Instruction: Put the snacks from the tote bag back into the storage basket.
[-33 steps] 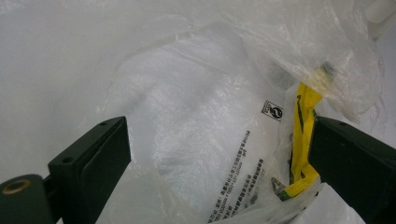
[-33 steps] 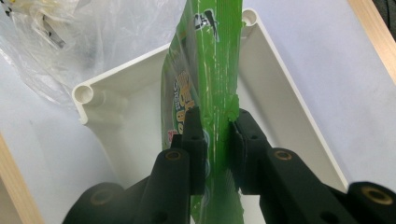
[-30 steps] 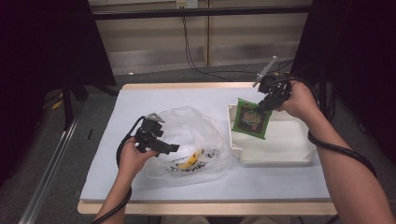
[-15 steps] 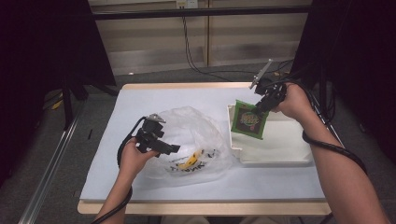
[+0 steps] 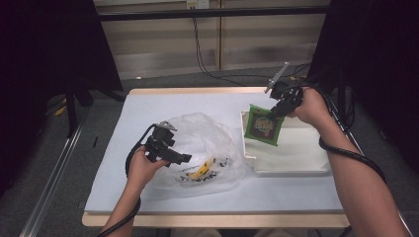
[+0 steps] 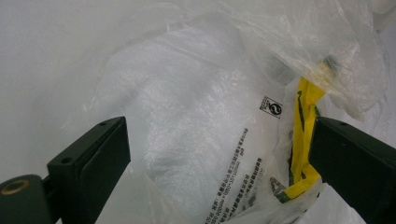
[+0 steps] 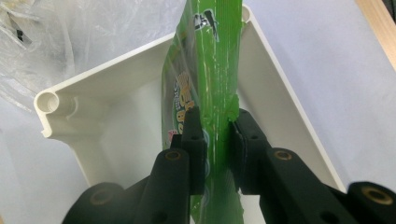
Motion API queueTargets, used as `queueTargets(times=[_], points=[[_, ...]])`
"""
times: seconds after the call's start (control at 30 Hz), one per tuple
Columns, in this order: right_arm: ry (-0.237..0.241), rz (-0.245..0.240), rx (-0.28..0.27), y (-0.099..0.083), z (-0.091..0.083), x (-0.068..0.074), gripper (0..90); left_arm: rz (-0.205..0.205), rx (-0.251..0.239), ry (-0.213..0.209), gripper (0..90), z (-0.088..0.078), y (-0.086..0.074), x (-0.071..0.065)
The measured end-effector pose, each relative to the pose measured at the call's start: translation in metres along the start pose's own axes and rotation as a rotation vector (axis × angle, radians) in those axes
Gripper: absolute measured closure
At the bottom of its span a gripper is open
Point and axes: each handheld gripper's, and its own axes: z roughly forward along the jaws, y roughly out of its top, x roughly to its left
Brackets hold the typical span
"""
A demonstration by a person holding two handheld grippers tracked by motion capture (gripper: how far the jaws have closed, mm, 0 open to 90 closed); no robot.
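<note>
Above the white tray's (image 5: 291,168) near-left rim, right tongs (image 5: 274,111) pinch a green packet (image 5: 263,125).

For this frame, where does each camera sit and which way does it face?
High view: above the person's side, facing forward and down on the table; both forearms, left tool, right tool.
Left gripper view: on the left tool, looking into the clear plastic bag.
Right gripper view: on the right tool, pinching the green packet over the white tray.
High and right gripper views share packet and tray.

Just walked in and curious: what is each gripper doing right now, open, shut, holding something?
Left gripper: jaws open, plastic bag between them, not pinched.
Right gripper: jaws shut on the green packet, above the white tray.
</note>
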Motion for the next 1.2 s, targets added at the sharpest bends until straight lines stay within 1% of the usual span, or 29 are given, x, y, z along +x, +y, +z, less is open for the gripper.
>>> queueTargets(times=[0.03,0.07,0.13,0.17,0.23,0.3,0.37,0.4,0.43,0.5,0.57,0.6,0.67,0.77,0.8,0.87,0.9,0.93,0.97,1.0,1.03,1.07,1.13,1.2], points=[[0.002,-0.005,0.002,0.0,0.001,-0.001,77.4,0.002,-0.002,0.002,5.4,0.0,0.0,0.0],[-0.003,0.0,0.004,0.0,0.002,-0.002,77.4,0.006,0.0,-0.001,5.4,0.001,0.0,0.0],[-0.003,-0.004,0.011,0.0,0.004,-0.003,77.4,0.002,-0.001,0.001,5.5,0.0,0.0,0.0],[-0.002,0.0,0.013,0.0,0.005,-0.004,77.4,0.002,0.0,-0.004,5.3,0.0,0.0,0.0],[-0.006,0.003,0.021,0.001,0.007,-0.004,77.4,0.002,0.002,0.0,5.1,0.0,0.0,0.0],[-0.004,-0.004,0.012,0.001,0.009,-0.006,77.4,0.005,0.003,-0.002,5.1,-0.001,0.0,0.002],[-0.004,0.0,0.015,0.001,0.01,-0.007,77.3,0.0,0.001,-0.001,5.1,-0.001,0.0,0.001],[-0.007,-0.005,0.011,0.001,0.01,-0.008,77.3,0.007,0.005,-0.001,5.1,-0.001,0.0,0.002],[-0.007,0.007,0.008,0.001,0.011,-0.008,77.3,0.007,0.005,-0.001,5.1,-0.001,0.0,0.002],[-0.007,0.0,0.01,0.002,0.011,-0.009,77.3,-0.001,0.001,0.003,5.1,-0.001,0.0,0.001],[-0.009,0.011,0.012,0.002,0.012,-0.009,77.2,-0.01,-0.002,0.001,5.1,0.0,0.0,0.001],[-0.008,0.0,0.011,0.002,0.012,-0.011,77.2,-0.011,0.001,0.001,5.0,-0.001,0.0,0.001],[-0.015,0.006,0.014,0.002,0.013,-0.012,77.2,-0.011,-0.002,0.002,5.0,-0.001,0.0,0.001],[-0.013,0.019,0.02,0.002,0.014,-0.012,77.2,-0.014,0.0,0.003,5.0,-0.001,0.0,0.001],[-0.013,0.008,0.017,0.002,0.015,-0.014,77.2,-0.013,-0.002,0.005,5.0,-0.001,0.0,0.002],[-0.012,0.007,0.017,0.003,0.015,-0.015,77.2,-0.014,0.002,0.0,5.0,-0.001,0.0,0.002],[-0.011,0.012,0.016,0.003,0.015,-0.015,77.2,0.024,0.03,-0.002,5.0,-0.003,0.001,0.004],[-0.008,0.007,0.017,0.003,0.016,-0.016,77.2,0.017,0.019,-0.002,4.9,-0.002,0.001,0.004],[-0.009,0.015,0.018,0.003,0.016,-0.015,77.2,-0.003,0.005,-0.002,4.9,-0.001,0.001,0.002],[-0.01,0.006,0.018,0.004,0.016,-0.016,77.2,-0.008,-0.003,0.0,4.9,-0.001,0.001,0.001],[-0.014,0.013,0.015,0.004,0.017,-0.016,77.2,-0.007,0.002,-0.002,4.9,-0.001,0.001,0.001],[-0.014,0.009,0.019,0.004,0.017,-0.017,77.2,-0.008,0.004,0.003,4.9,0.0,0.001,0.001],[-0.012,0.017,0.02,0.005,0.018,-0.017,77.1,-0.012,-0.001,0.006,4.9,0.001,0.0,0.001],[-0.015,0.01,0.016,0.005,0.019,-0.018,77.1,-0.011,-0.001,0.005,4.9,0.0,0.0,0.001]])
